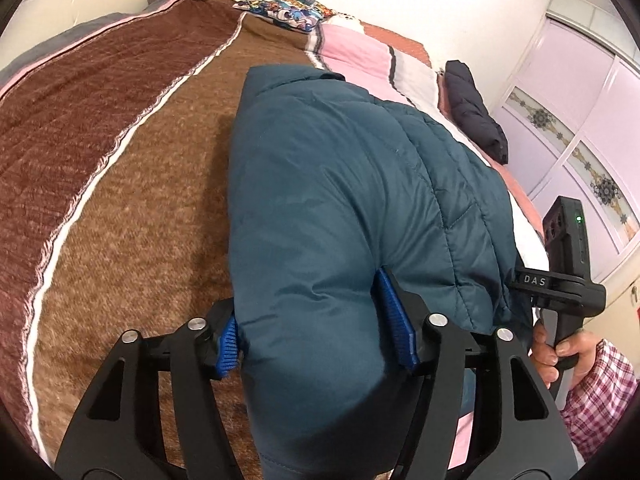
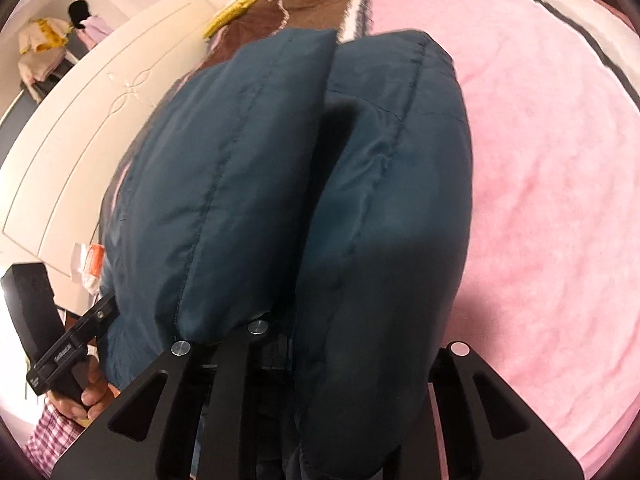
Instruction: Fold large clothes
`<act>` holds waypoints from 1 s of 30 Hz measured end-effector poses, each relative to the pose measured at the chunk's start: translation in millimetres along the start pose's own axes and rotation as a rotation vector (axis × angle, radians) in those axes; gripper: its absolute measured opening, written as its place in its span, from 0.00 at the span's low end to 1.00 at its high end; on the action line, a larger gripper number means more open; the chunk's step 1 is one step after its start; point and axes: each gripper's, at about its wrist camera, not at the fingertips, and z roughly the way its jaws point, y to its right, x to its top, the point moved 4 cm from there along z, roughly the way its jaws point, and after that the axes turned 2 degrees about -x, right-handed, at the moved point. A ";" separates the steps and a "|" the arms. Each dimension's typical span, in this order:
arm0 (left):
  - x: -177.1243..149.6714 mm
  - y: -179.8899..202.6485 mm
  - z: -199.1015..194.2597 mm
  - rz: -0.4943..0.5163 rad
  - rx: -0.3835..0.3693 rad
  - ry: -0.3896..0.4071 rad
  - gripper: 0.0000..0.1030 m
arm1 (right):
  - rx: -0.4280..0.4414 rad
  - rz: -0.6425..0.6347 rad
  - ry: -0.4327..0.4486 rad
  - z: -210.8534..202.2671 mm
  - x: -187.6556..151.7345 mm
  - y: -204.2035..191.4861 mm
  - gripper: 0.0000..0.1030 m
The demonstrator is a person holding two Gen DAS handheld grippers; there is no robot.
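A teal quilted puffer jacket (image 1: 340,184) lies folded over on the bed. My left gripper (image 1: 316,332) is shut on a thick fold of the jacket; its blue pads (image 1: 394,316) press into the fabric on both sides. My right gripper shows in the left wrist view (image 1: 560,280) at the jacket's right edge. In the right wrist view the jacket (image 2: 280,184) bulges in two padded folds over my right gripper (image 2: 344,344). The fingertips are hidden under the fabric, which is bunched between the jaws.
A brown striped blanket (image 1: 120,160) covers the bed's left part, a pink blanket (image 2: 540,160) the right. A dark jacket (image 1: 476,116) lies at the far right of the bed. Pillows (image 1: 280,8) sit by the white headboard (image 2: 80,128). A wardrobe (image 1: 580,120) stands at right.
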 end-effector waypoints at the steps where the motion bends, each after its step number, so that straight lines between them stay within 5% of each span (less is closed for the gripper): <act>1: -0.3 -0.6 -0.2 -0.004 0.001 0.004 0.63 | 0.007 0.019 -0.003 2.7 -2.3 1.2 0.22; 8: -3.2 4.7 -16.9 0.005 0.042 0.001 0.69 | 0.002 0.096 -0.015 -7.3 6.6 21.7 0.44; 14: -8.2 16.0 -43.9 0.044 0.062 0.025 0.69 | -0.005 0.129 0.051 -44.5 -0.7 27.4 0.45; 21: -25.4 29.5 -72.2 0.071 0.073 0.038 0.69 | -0.144 -0.010 0.171 -100.1 -33.3 8.4 0.43; 25: -40.7 30.7 -62.6 0.071 0.106 -0.028 0.69 | -0.224 -0.098 0.111 -92.6 -68.9 -1.0 0.38; 30: -56.8 28.5 -52.4 0.059 0.134 -0.078 0.69 | -0.291 -0.057 0.037 -63.2 -89.3 21.4 0.38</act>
